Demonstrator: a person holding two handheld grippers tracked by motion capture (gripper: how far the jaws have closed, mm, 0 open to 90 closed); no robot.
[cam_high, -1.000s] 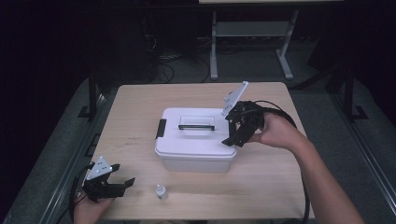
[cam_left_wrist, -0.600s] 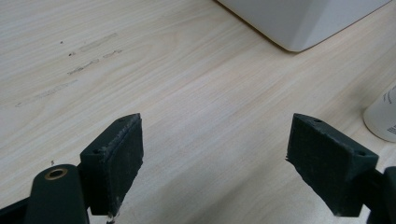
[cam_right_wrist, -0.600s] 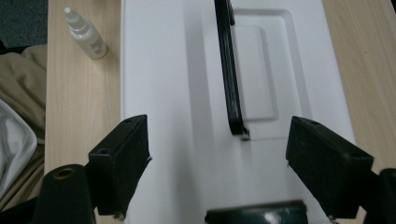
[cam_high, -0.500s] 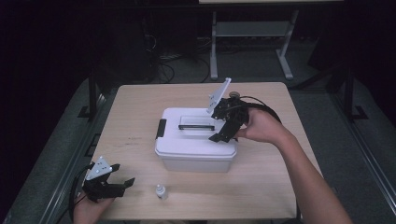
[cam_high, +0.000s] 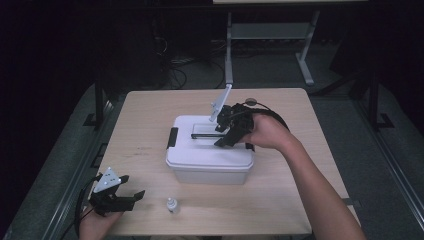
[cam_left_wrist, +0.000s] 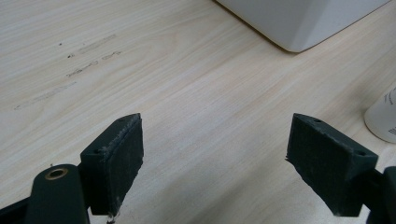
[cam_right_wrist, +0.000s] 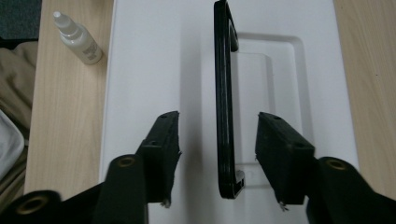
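I have the right gripper (cam_high: 224, 131) over the lid of the white storage box (cam_high: 210, 155), which sits near the middle of the table (cam_high: 310, 165). In the right gripper view its two jaws stand partly open, one on each side of the black carry handle (cam_right_wrist: 224, 102) that runs along the recess in the lid; the handle lies in the gap between them, and I see clear space between each pad and the handle, so nothing is gripped there. From the high view I cannot tell whether the jaw tips touch the lid itself. My left gripper (cam_high: 131, 196) is at the near left corner of the table, well apart from the box, and its jaws are spread wide over bare wood with nothing between them. In the left gripper view the lower corner of the box shows at the far right, and part of a small white dropper bottle (cam_left_wrist: 383, 116) sits at the right edge, just beyond the right jaw. In the high view that bottle (cam_high: 171, 205) stands upright near the table's front edge, between the left gripper and the box, touching neither.
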